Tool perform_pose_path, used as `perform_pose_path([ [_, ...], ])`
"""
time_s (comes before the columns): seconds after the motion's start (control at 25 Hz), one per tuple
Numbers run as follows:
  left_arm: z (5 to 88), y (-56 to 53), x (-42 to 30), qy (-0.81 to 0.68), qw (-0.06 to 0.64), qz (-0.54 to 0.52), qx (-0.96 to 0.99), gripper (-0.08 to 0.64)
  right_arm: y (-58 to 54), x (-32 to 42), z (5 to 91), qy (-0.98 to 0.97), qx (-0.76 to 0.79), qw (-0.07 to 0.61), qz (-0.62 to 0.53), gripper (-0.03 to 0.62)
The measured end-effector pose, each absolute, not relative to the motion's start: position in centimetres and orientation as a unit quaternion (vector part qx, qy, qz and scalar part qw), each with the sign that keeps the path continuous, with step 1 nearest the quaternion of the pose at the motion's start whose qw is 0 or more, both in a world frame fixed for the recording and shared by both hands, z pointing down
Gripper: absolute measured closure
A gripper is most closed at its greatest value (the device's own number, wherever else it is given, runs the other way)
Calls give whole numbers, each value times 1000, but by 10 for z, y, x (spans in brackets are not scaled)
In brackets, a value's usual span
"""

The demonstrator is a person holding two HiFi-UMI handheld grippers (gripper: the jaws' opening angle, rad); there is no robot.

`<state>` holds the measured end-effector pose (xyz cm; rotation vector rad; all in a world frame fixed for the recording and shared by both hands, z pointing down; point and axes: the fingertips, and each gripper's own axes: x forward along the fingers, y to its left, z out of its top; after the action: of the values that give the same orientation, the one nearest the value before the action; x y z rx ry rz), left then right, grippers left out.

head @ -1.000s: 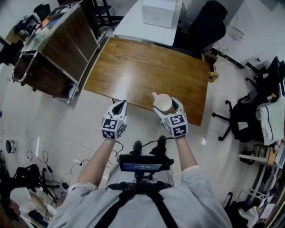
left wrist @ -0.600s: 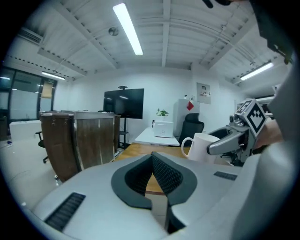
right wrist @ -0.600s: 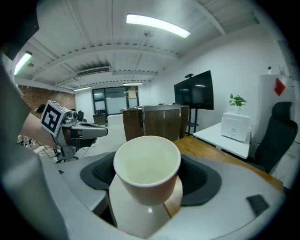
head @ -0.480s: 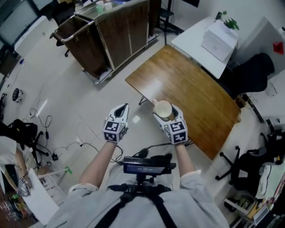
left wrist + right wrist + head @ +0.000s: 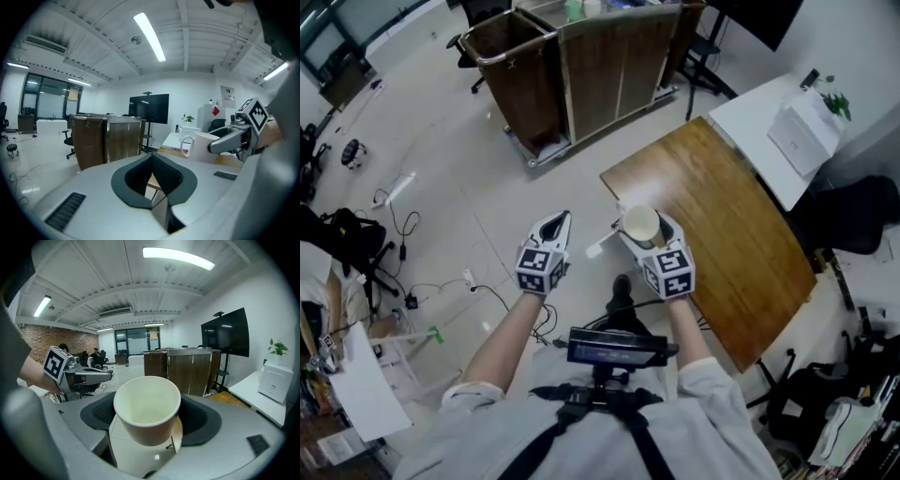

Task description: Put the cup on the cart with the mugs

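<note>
A cream cup [image 5: 639, 223] with a handle sits upright between the jaws of my right gripper [image 5: 647, 231], which is shut on it. In the right gripper view the cup [image 5: 147, 404] fills the centre and looks empty, with the pads [image 5: 202, 420] against its sides. My left gripper [image 5: 557, 219] is beside it on the left, shut with nothing in it, its pads [image 5: 164, 176] meeting. The brown panelled cart [image 5: 581, 75] with a metal frame stands ahead across the floor. Small items lie on its top; I cannot make out mugs.
A wooden table [image 5: 722, 234] stands on the right, right of the cup. Behind it is a white desk [image 5: 759, 122] with a white box [image 5: 806, 131]. Cables [image 5: 394, 225] and bags lie on the floor at the left. Bare floor [image 5: 516, 178] stretches between me and the cart.
The view has swung left: the cart has come from the upper left toward the top centre, and the wooden table has slid to the right. Both grippers keep their pose, the cup still held.
</note>
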<state>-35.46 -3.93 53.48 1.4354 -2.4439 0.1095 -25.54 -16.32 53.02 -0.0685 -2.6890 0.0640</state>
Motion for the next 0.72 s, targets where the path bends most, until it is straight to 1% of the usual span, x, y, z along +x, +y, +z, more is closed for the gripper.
perform_pose_path([
  [0.16, 530, -70, -392, -860, 156, 34, 484, 555, -194, -303, 527, -973, -51, 222, 19, 175],
  [0.52, 527, -101, -488, -876, 154, 38, 455, 555, -231, -406, 534, -971, -91, 218, 23, 175],
  [0.72, 518, -127, -535, -882, 148, 41, 445, 555, -254, -454, 523, -970, -112, 216, 24, 175],
])
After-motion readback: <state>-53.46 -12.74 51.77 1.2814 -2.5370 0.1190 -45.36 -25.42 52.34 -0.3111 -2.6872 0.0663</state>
